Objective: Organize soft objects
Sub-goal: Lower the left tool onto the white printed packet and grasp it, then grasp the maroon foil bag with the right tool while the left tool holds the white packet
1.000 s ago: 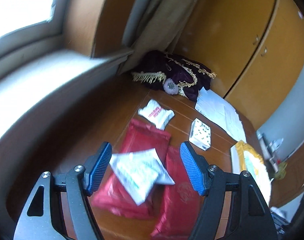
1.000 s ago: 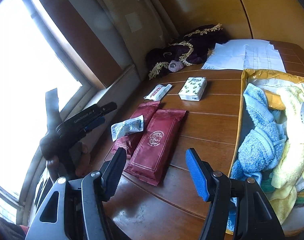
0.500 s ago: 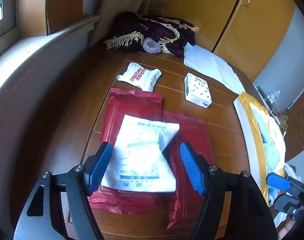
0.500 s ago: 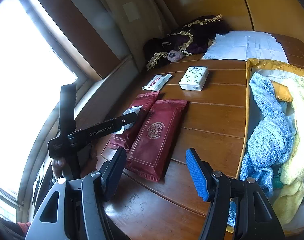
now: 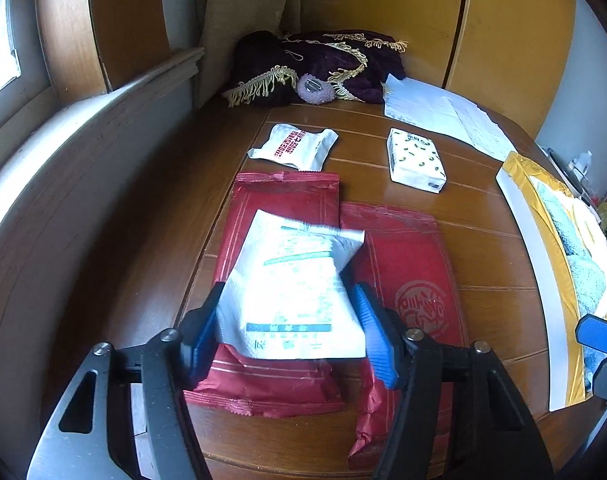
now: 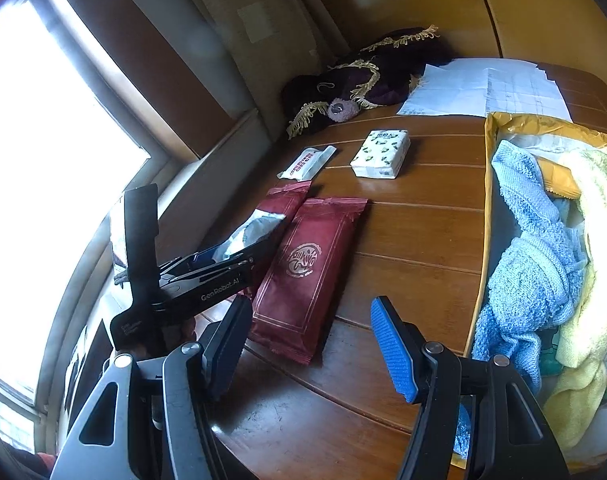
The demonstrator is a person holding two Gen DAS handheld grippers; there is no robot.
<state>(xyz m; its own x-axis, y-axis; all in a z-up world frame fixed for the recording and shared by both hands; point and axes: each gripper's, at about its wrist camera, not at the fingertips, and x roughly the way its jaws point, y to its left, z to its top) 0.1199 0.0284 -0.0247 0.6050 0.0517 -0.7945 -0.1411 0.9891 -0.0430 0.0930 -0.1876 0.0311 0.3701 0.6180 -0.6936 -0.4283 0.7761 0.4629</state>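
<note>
Left gripper (image 5: 288,330) grips a white packet (image 5: 293,292) by its two sides, above two red packs (image 5: 399,276) on the wooden table (image 5: 479,248). Right gripper (image 6: 309,348) is open, holding nothing, beside the box of towels (image 6: 543,272).

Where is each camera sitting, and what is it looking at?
Left wrist view: sits on the left tongs, looking down their blue fingers at the white packet they flank, over two red packs; the right tongs' blue tip shows at the edge.
Right wrist view: sits on the right tongs, open over the wooden table, facing the window; the left tongs show at left.
Both share: red packs, tissue pack, purple cloth.
</note>
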